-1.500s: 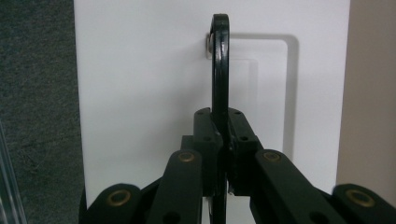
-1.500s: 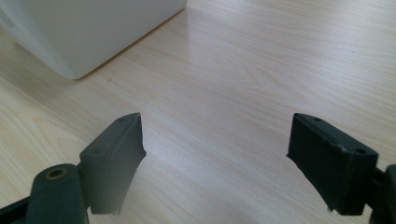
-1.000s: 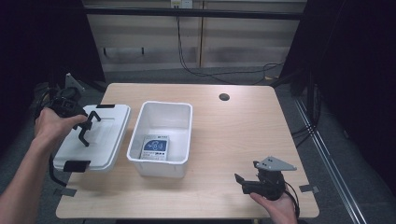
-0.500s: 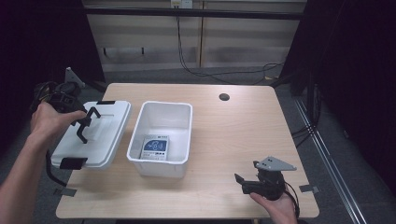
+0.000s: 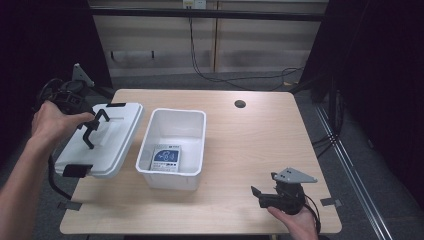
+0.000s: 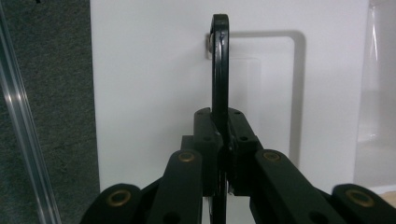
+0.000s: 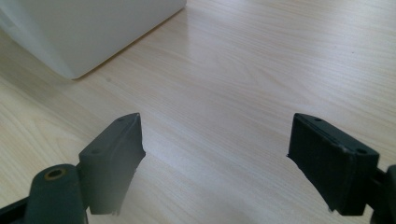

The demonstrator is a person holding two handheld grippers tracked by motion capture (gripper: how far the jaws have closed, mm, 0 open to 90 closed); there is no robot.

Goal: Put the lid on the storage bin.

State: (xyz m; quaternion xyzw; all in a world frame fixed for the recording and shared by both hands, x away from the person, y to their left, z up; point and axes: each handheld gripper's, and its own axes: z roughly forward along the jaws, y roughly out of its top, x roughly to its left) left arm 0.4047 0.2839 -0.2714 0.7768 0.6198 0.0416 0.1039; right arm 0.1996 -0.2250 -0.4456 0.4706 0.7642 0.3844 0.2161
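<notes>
Lid point(image 5: 102, 139) hung at the worktop's point(image 5: 250, 145) left edge, tilted, its black handle point(image 6: 220, 65) pinched between the jaws of my left gripper point(image 6: 223, 140). Judged best to keep the lid level and square it over the open bin point(image 5: 172, 141) just to its right before lowering. Right gripper point(image 7: 215, 158) rested near the front right corner, jaws wide, holding nothing, well apart from the bin.

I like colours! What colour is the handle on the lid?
Black handle, on a white lid; clearest in left gripper view.
</notes>
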